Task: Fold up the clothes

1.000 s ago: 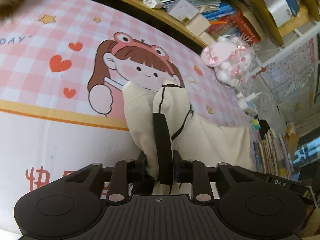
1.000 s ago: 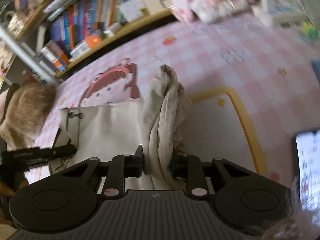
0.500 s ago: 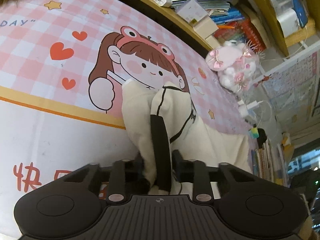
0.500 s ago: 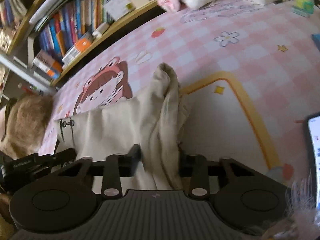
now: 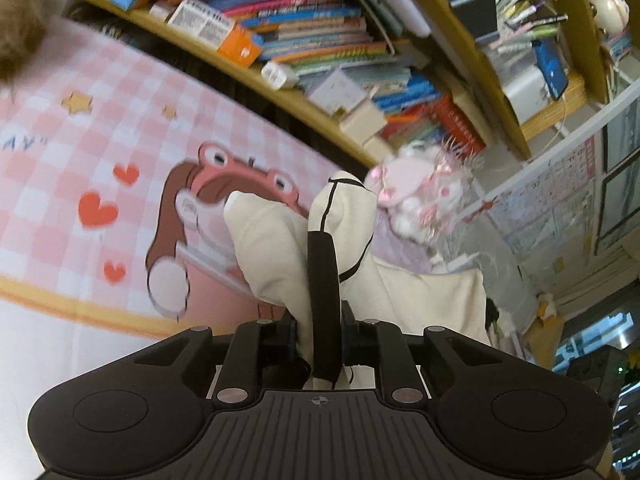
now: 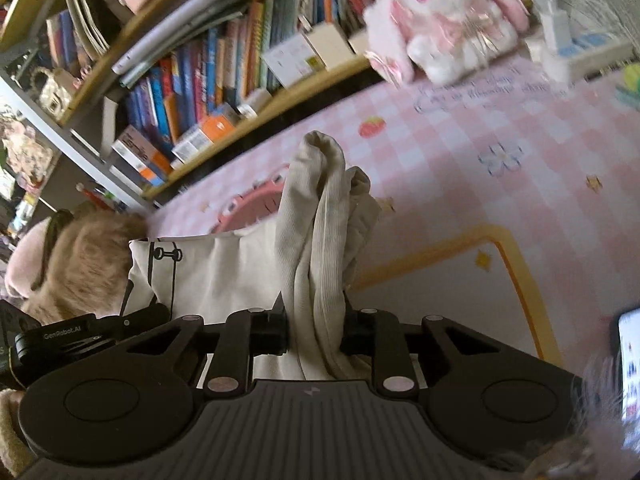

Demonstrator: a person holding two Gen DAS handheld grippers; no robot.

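We have the cream garment [image 5: 276, 248] lifted above the pink checked mat [image 5: 60, 168], the left tongs [image 5: 320, 320] clamped on its black-trimmed edge, the right tongs [image 6: 316, 320] clamped on a bunched ribbed edge. Next, we judge, carry both toward twelve o'clock and lay the fold.

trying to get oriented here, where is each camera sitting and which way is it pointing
Left wrist: sits on the left gripper, facing forward along its fingers over the pink mat toward the bookshelf; its jaws pinch the cream garment.
Right wrist: sits on the right gripper, facing across the mat to the same shelf; its jaws clamp bunched cream fabric, and the left gripper's body shows at lower left.
Shared: the garment, mat, bookshelf and pink plush toy.
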